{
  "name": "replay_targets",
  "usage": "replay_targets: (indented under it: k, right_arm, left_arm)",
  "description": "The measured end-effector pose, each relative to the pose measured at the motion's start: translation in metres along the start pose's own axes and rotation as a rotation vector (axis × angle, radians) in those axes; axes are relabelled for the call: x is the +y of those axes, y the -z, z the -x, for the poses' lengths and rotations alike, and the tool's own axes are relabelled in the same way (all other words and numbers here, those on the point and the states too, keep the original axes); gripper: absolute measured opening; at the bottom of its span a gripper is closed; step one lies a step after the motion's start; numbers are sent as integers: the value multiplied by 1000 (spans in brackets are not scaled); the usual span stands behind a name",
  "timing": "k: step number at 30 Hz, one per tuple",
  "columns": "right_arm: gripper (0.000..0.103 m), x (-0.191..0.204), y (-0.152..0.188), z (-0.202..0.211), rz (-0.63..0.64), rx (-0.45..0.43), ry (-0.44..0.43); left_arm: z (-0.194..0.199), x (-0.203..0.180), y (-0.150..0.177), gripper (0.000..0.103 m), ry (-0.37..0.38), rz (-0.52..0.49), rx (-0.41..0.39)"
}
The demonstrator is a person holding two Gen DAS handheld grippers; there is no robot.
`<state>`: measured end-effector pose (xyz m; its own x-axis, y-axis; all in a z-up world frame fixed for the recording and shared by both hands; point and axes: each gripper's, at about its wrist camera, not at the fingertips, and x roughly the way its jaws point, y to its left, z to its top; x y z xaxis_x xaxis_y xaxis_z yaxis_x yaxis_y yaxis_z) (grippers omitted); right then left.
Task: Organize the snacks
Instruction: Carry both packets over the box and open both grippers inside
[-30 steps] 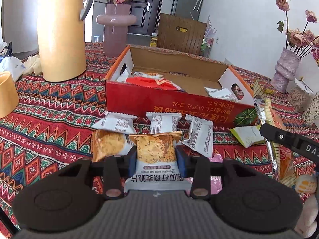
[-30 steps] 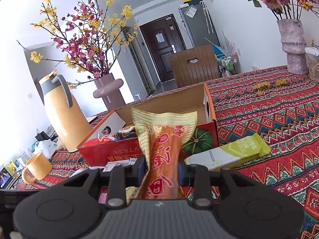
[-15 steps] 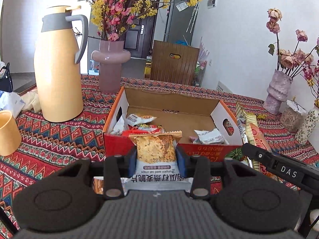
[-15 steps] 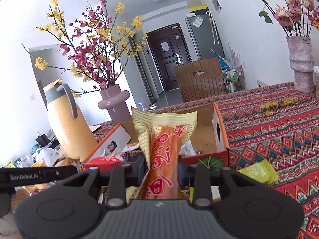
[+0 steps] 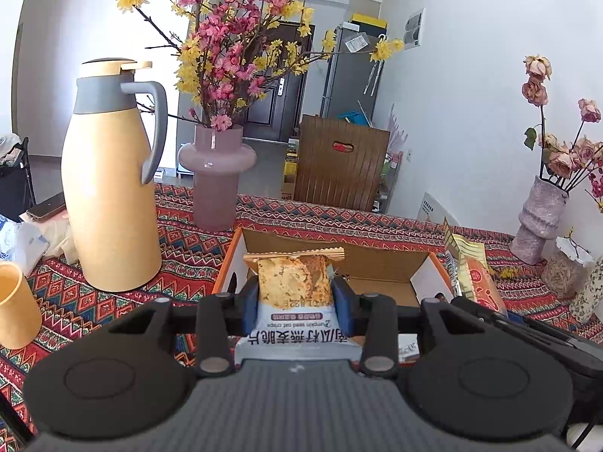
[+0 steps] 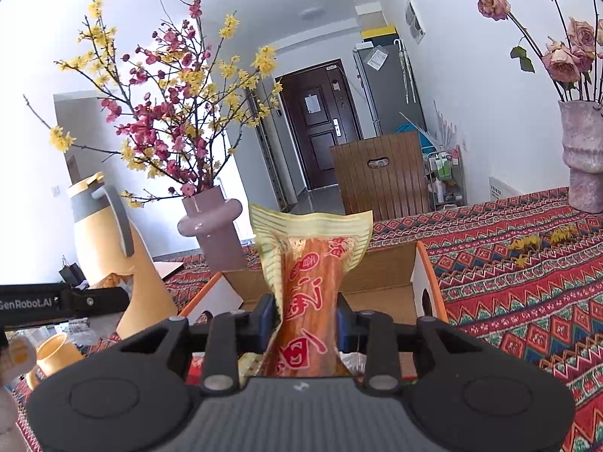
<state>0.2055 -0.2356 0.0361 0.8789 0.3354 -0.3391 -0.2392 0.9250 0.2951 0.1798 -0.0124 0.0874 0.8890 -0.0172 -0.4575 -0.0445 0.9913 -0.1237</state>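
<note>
Two handheld claws, each seen from its own wrist camera, hold snack packets above a table covered in a red patterned cloth (image 5: 113, 301).

The left claw (image 5: 295, 297) is clamped on an oat crisp packet (image 5: 294, 293), its blue pads pressing both sides. The packet stands upright between the fingers, its gold crimped edge at the top and white printed end nearest the camera. Directly ahead of and below this claw sits an open cardboard box (image 5: 377, 263) with orange-edged flaps; the packet hides part of its interior. To the right of the claw, just beside it, the right claw's dark arm enters the view, carrying a sausage packet (image 5: 471, 275).

In the right wrist view, the right claw (image 6: 305, 316) is closed on that long sausage packet (image 6: 309, 301), orange with red characters and a pale yellow crimped top. It stands upright between the fingers and rises well above them. The same open box (image 6: 395, 278) lies just ahead of and below this claw, its brown inner walls showing on either side of the packet.

Farther ahead and to the left of both claws stand a tall yellow thermos jug (image 5: 109, 188) with a grey handle and a mauve vase (image 5: 216, 173) of pink and yellow blossom. A yellow cup (image 5: 15, 305) sits at the far left. To the far right stands a rough pale vase (image 6: 582, 158) of dried roses.
</note>
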Motion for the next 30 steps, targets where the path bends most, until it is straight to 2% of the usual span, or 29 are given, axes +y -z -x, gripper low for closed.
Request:
replay_targets:
  k: [13,22,30]
  right_arm:
    - [31,-4,-17,-62,47,30,47]
    - [31,-14,-5,-83,59,16,59]
    - [31,-23,4,-104,44,73,72]
  left_arm:
    - [-57,10,-16,41,-48,37,0]
    - [-101,18,3,41,-69,41,27]
    - [-123,20,18,41,-65,26,71]
